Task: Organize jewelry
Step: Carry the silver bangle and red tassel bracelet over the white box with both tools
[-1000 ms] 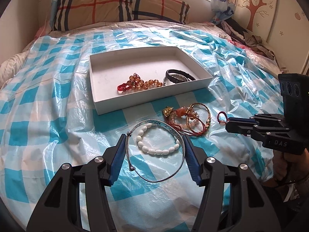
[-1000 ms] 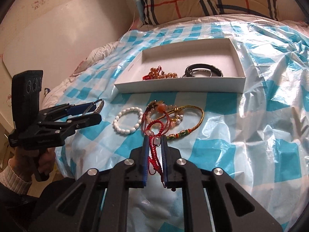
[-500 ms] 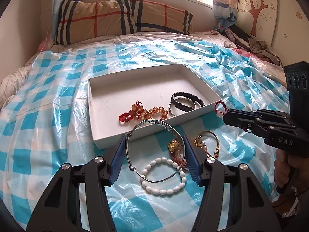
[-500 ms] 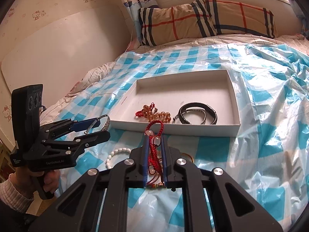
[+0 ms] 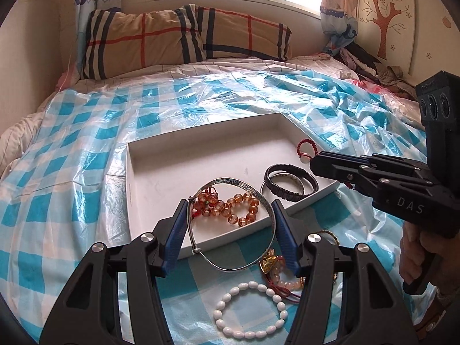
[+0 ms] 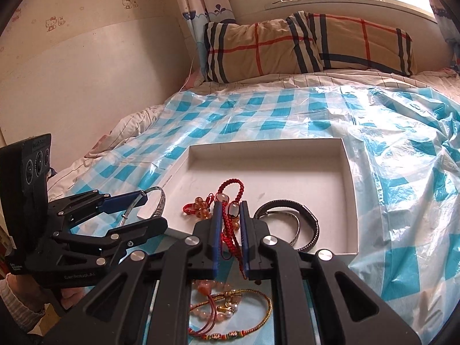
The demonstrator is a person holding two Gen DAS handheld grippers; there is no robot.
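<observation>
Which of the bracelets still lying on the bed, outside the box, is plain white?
The white bead bracelet, nearest the left camera. The others outside the box, the pink bead one and the gold cord one, are coloured.

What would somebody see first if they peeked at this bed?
Two black grippers over a white tray on the blue-checked plastic sheet. The left gripper holds a silver bangle across its jaws; the right gripper pinches a red braided bracelet. Amber beads and a black bracelet lie in the tray.

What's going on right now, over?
Left gripper holds silver bangle, right gripper shut on red cord bracelet. Both above white tray. Path clear.
</observation>
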